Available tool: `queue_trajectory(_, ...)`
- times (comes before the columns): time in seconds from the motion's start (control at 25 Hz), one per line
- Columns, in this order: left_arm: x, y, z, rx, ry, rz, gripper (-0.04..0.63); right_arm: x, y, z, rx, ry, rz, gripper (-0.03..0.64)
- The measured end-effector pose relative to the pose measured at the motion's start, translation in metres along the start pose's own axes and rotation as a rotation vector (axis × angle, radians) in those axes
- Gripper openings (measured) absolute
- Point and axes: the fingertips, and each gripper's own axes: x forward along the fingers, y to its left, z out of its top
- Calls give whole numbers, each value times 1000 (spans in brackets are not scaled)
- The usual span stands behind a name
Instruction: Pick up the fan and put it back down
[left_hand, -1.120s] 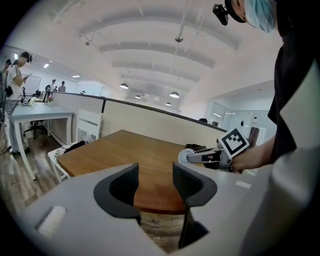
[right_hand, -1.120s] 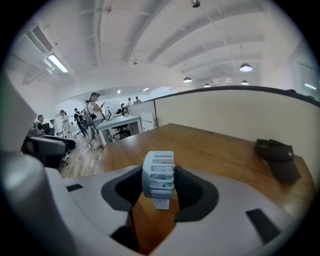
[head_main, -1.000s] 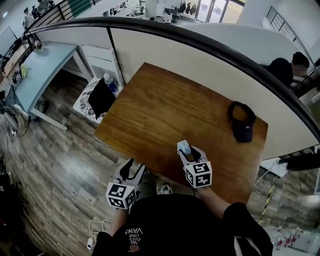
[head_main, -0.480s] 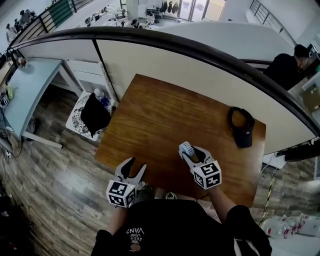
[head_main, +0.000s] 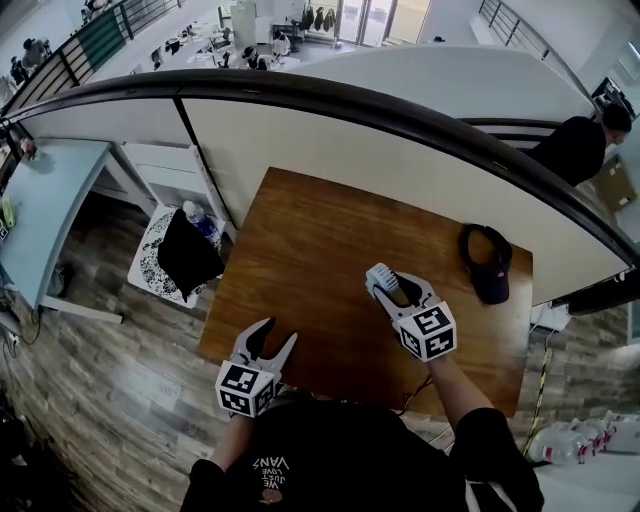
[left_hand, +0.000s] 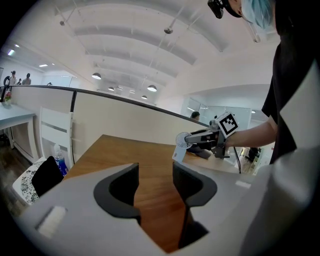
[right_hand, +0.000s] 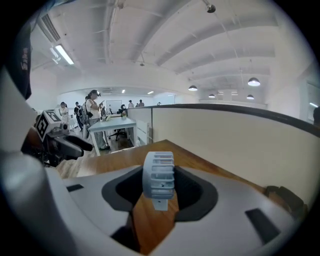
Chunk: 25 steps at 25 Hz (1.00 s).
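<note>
Starting at the left: left hand-held gripper (head_main: 272, 336) at 8 o'clock from the middle of the table (head_main: 320, 230), by the near edge, jaws apart with only bare wood showing between them; idle, to judge by this, and playing no part in the lift. Next, near the table's middle, right hand-held gripper (head_main: 395, 290) clamped on the fan (head_main: 381, 279), one jaw against each flat face. Pick-up half of the task apparently done: from the left gripper view, fan (left_hand: 181, 144) seemingly hanging clear of the wood rather than resting on it, though contact underneath hard to rule out. Left to do: lowering it onto the table and opening the jaws. As for the fan itself (right_hand: 159, 175): small, pale grey-white, a round slatted cage seen edge-on along the jaws, ribs running across the rim, a short flat tab hanging from its underside; upright in the grip, not visibly tilted. Farthest right, at 3 o'clock from the fan and well apart from it, a dark cap (head_main: 487, 262) lying near the table's far right corner, untouched.
</note>
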Motion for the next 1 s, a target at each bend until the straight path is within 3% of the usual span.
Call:
queue_trajectory(0.52,24,48,10,17,9,-94,199,57,-37,68,-162,-37,-10,183)
queue_trajectory(1.0,29,78,6,18,21,-102,199,129,-70,112,-165,-97,94,181)
